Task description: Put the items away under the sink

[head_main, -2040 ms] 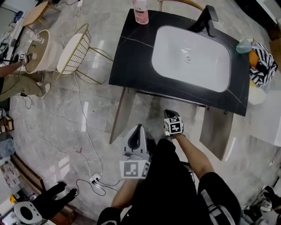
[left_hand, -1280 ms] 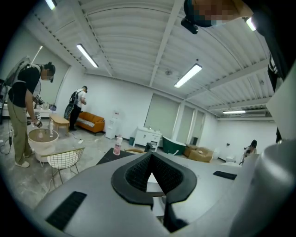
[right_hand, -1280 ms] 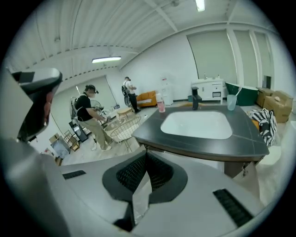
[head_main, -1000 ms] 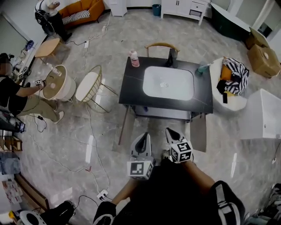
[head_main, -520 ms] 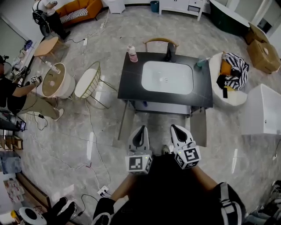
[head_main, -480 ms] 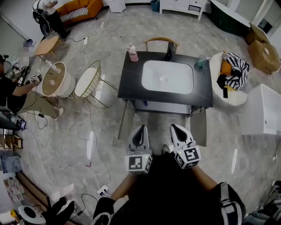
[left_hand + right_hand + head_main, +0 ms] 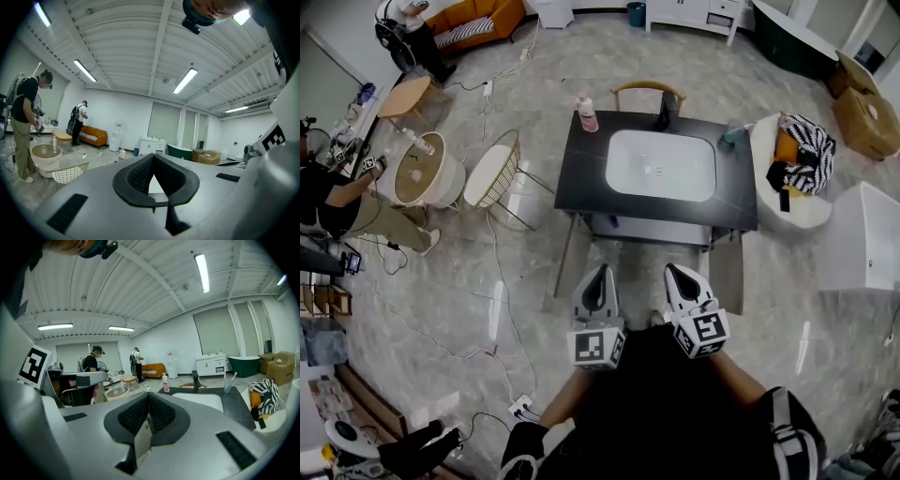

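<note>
Marble floor underfoot, well back from vanity [image 7: 579, 176]. Holds left gripper [image 7: 600, 274] and right gripper [image 7: 680, 273] closed, empty. Pink bottle [image 7: 587, 113], cup [image 7: 730, 134] atop it, not under sink [image 7: 661, 169].

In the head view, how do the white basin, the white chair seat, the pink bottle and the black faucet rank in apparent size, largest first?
1. white basin
2. white chair seat, somewhat smaller
3. pink bottle and black faucet: both small and much alike here, so I do not rank one above the other.
</note>
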The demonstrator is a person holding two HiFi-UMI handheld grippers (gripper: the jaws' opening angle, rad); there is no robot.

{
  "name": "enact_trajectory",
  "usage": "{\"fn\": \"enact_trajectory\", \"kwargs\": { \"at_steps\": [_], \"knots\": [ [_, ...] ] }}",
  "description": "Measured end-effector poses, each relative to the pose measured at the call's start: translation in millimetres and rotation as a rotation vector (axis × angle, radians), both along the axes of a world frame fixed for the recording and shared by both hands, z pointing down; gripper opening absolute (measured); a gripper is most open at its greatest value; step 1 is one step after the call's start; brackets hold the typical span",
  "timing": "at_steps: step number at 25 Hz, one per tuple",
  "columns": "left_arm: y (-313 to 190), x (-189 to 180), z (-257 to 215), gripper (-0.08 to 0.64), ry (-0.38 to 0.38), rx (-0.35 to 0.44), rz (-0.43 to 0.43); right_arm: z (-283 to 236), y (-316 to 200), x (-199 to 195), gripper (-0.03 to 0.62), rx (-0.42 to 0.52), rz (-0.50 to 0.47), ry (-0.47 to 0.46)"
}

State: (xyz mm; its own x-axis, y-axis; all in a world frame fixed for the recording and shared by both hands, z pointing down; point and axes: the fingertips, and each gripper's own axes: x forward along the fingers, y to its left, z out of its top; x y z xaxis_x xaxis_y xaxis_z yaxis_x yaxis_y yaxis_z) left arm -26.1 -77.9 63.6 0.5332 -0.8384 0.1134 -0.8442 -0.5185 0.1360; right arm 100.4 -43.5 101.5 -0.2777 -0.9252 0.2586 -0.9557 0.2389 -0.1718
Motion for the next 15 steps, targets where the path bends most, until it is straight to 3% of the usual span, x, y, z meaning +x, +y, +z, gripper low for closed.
{"fn": "enact_trajectory", "kwargs": {
  "at_steps": [15],
  "knots": [
    [7.9,-0.8,3.4,0.015,0.003,-0.014,0.01,5.3,8.7,-5.1,0.011,0.003,-0.016,0.008]
  ]
}}
